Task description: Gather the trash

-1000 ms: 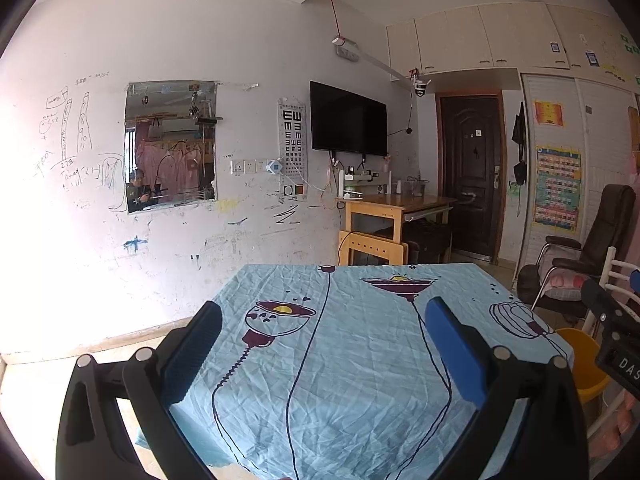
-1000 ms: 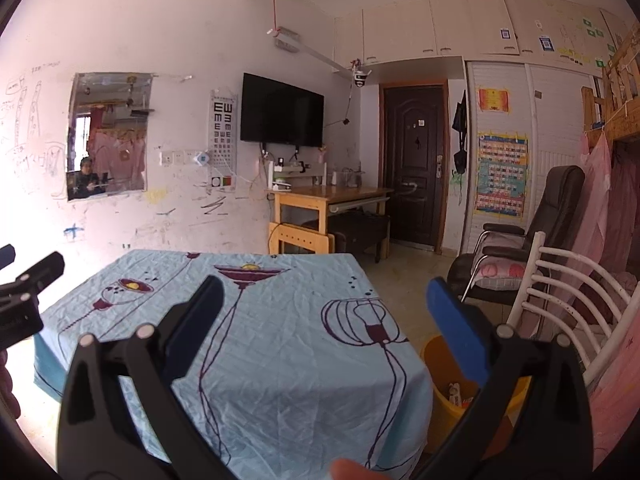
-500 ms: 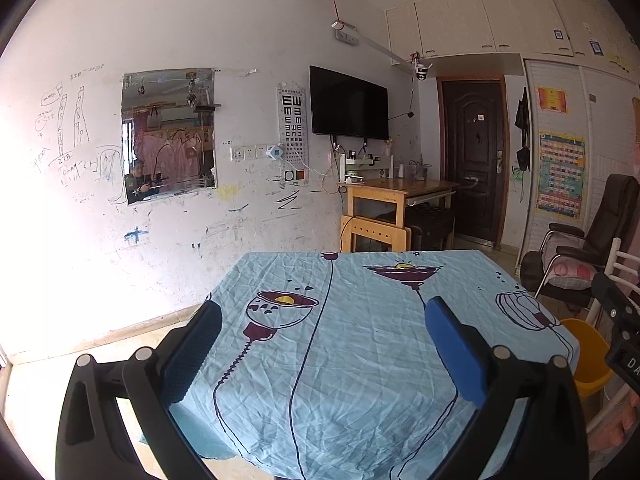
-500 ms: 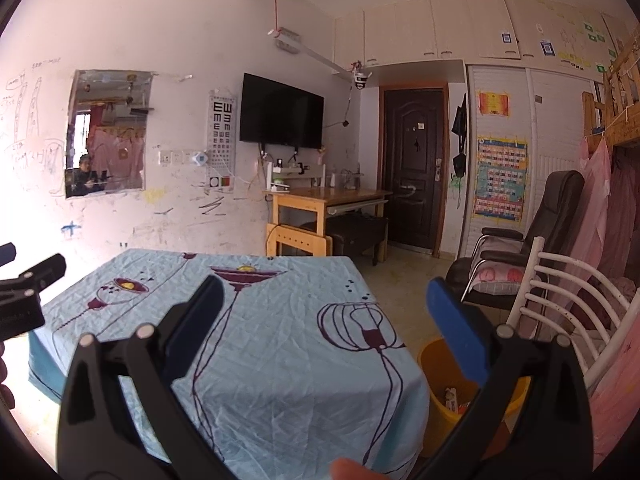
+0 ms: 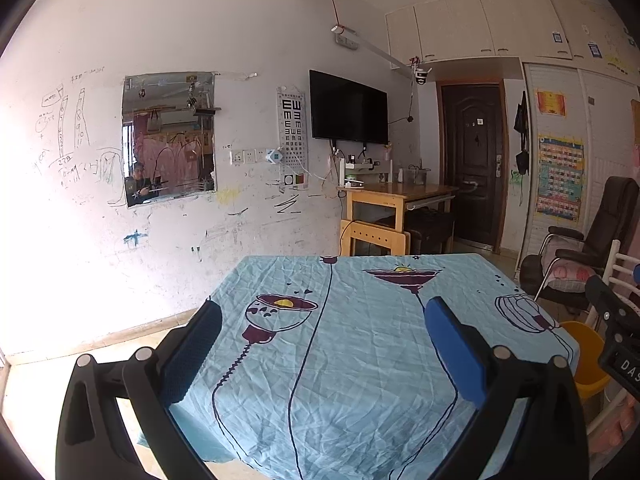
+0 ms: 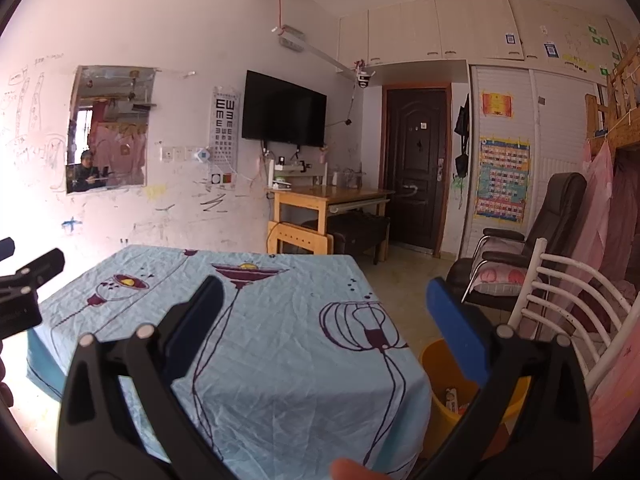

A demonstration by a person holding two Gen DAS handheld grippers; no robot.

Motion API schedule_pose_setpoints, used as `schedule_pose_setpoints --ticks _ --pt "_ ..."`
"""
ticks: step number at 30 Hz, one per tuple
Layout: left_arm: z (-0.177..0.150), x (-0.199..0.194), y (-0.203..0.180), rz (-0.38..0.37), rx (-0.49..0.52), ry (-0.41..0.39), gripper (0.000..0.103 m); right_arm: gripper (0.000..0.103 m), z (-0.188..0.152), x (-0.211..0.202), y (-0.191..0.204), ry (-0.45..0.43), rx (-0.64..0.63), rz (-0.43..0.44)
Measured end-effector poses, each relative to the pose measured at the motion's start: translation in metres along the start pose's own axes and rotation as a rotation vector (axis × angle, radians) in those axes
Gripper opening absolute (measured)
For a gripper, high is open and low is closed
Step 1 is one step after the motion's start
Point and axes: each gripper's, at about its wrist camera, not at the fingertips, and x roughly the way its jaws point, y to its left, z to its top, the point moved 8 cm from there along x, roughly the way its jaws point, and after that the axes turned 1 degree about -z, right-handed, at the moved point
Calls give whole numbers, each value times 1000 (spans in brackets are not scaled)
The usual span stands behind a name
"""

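Both views pulled back since earlier; left tool (image 5: 322,334), right tool (image 6: 324,314) wide, empty; counter (image 5: 360,360) blue-clothed; orange bin (image 6: 436,364) beside

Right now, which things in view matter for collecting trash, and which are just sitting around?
For the job:
- round orange plastic bin beside the table, some litter inside
- open left gripper
- open right gripper

Just lying about:
- light blue patterned tablecloth
- white slatted chair
- dark padded armchair
- wooden desk
- black wall television
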Motion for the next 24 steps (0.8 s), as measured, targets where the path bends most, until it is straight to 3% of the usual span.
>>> schedule_pose_setpoints --ticks 24 --pt "5 -10 -2 -3 11 -40 97 98 -1 1 -3 -2 -4 -6"
